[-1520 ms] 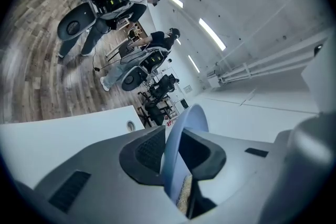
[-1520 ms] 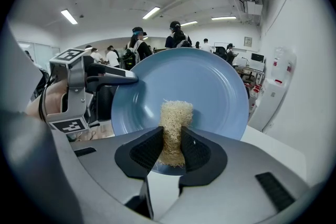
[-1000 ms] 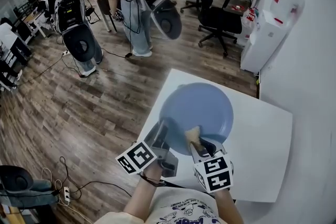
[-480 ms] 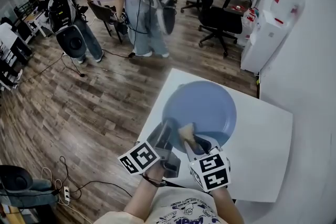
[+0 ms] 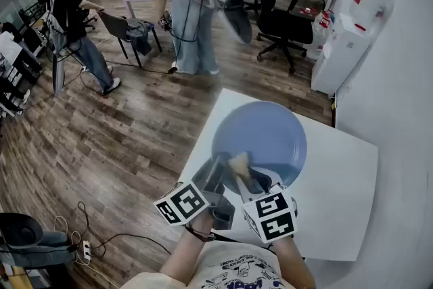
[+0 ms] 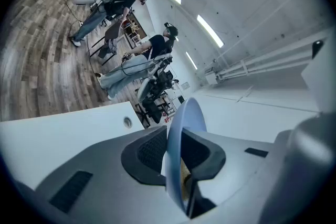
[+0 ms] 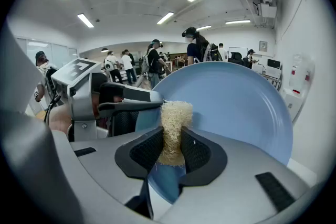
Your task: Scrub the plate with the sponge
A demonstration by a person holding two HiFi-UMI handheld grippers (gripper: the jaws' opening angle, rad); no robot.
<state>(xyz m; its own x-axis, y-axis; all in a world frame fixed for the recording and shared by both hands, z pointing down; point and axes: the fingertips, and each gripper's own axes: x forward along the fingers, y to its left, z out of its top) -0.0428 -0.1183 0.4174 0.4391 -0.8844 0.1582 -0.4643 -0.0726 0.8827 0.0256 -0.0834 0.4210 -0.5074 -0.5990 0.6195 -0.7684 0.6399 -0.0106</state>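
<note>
Low in the middle of the head view, our left gripper (image 5: 215, 172) has its jaws closed on the near rim of the round light-blue plate (image 5: 267, 135), held tilted over the white square surface (image 5: 342, 179). Just right of it, our right gripper (image 7: 172, 147) jaws squeeze the pale, fibrous loofah sponge (image 7: 175, 115), whose tip touches the plate's lower-left face. Farther off, along the top of the frame, people (image 5: 189, 10) stand on the wood floor (image 5: 122, 139).

Right of the plate (image 5: 267, 132) the table (image 5: 338, 193) lies bare — room to pass. At the plate's near rim the left gripper (image 5: 215, 170) and right gripper (image 5: 242, 169) crowd together; farther right, a wall (image 5: 406, 78).
</note>
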